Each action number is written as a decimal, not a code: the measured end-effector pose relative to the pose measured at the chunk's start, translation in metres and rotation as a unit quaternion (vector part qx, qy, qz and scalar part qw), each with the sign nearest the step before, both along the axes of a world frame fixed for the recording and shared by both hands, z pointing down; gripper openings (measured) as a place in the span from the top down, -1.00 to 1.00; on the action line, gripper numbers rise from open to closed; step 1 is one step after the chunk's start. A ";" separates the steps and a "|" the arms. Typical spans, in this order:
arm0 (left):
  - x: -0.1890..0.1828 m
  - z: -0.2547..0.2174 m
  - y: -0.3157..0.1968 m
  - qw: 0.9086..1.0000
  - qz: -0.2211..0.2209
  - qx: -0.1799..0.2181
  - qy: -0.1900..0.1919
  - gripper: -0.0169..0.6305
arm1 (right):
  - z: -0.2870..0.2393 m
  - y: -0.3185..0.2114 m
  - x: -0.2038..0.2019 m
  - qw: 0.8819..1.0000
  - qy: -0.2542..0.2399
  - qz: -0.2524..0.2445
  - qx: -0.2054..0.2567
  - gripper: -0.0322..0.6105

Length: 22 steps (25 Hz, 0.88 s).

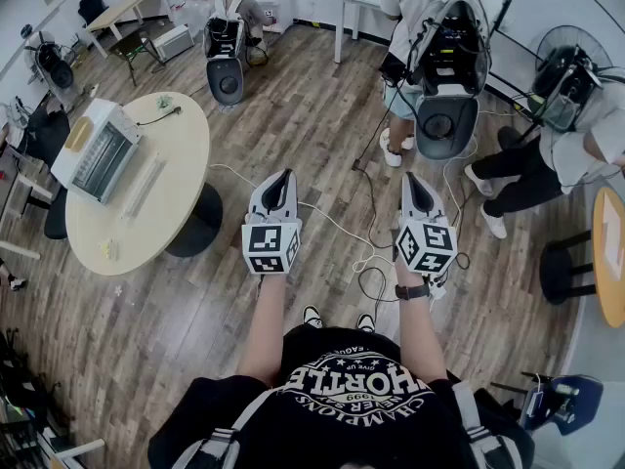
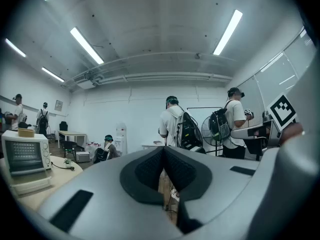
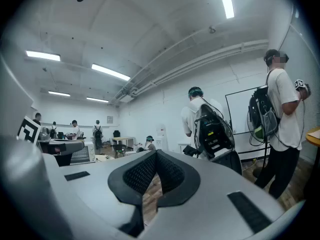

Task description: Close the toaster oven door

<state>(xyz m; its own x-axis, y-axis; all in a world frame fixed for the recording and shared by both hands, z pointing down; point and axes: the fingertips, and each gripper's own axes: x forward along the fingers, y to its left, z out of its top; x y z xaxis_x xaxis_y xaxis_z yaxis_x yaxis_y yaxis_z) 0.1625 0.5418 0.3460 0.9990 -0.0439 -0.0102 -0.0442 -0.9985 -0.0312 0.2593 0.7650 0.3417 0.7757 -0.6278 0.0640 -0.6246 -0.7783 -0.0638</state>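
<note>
Left tool [image 1: 282, 177] and right tool [image 1: 414, 180], jaws together and empty, point level; toaster oven [image 1: 98, 151] stands at 10 o'clock on the round worktop [image 1: 181, 159], contents not discernible.

Toaster oven [image 1: 96, 151], far left: white casing, grey door panel. Round table [image 1: 171, 179] beneath it: pale cream top, black pedestal. Floor [image 1: 293, 96]: brown wood planks with darker grain. Left gripper [image 1: 284, 177] and right gripper [image 1: 411, 177]: light grey shells, black textured pads, cubes patterned with black-and-white square markers. Cable [image 1: 337, 228] on the floor: white. Near shirt [image 1: 352, 399]: black with white printed lettering.
</note>
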 end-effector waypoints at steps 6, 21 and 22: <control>-0.021 0.008 -0.043 1.000 -0.016 0.008 -0.001 0.89 | 0.011 -0.041 -0.012 1.000 -0.012 -0.007 0.013 0.84; -0.079 0.012 -0.141 0.993 -0.114 0.000 -0.003 0.89 | 0.010 -0.169 -0.030 0.992 -0.012 -0.123 -0.001 0.84; -0.083 0.013 -0.149 0.992 -0.126 -0.002 -0.003 0.89 | 0.011 -0.181 -0.029 0.991 -0.014 -0.136 -0.002 0.84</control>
